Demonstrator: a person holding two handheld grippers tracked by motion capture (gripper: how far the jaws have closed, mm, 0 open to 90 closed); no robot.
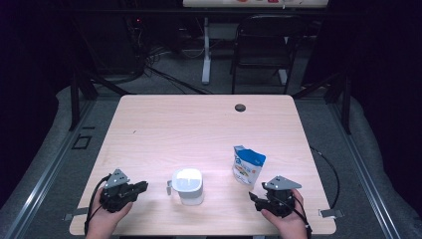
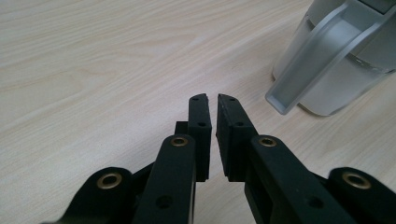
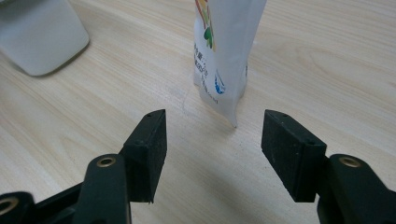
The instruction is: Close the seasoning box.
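A white lidded jug (image 1: pixel 187 185) with a side handle stands near the table's front middle. A blue and white pouch (image 1: pixel 247 167) stands upright to its right. My left gripper (image 1: pixel 144 186) rests low at the front left and points at the jug's handle side. In the left gripper view its jaws (image 2: pixel 212 100) are parted by a narrow gap with nothing between them, and the jug (image 2: pixel 327 56) stands ahead to the right. My right gripper (image 1: pixel 253 198) sits at the front right, just short of the pouch. Here the jaws (image 3: pixel 212 126) stand wide open and empty, the pouch (image 3: pixel 224 56) a short way ahead.
The light wooden table (image 1: pixel 199 124) has a dark cable hole (image 1: pixel 240 107) near its far edge. Beyond it stand a black chair (image 1: pixel 263 45) and a white desk leg (image 1: pixel 206 50) on the floor. The jug's corner (image 3: pixel 39 37) lies at the upper left of the right gripper view.
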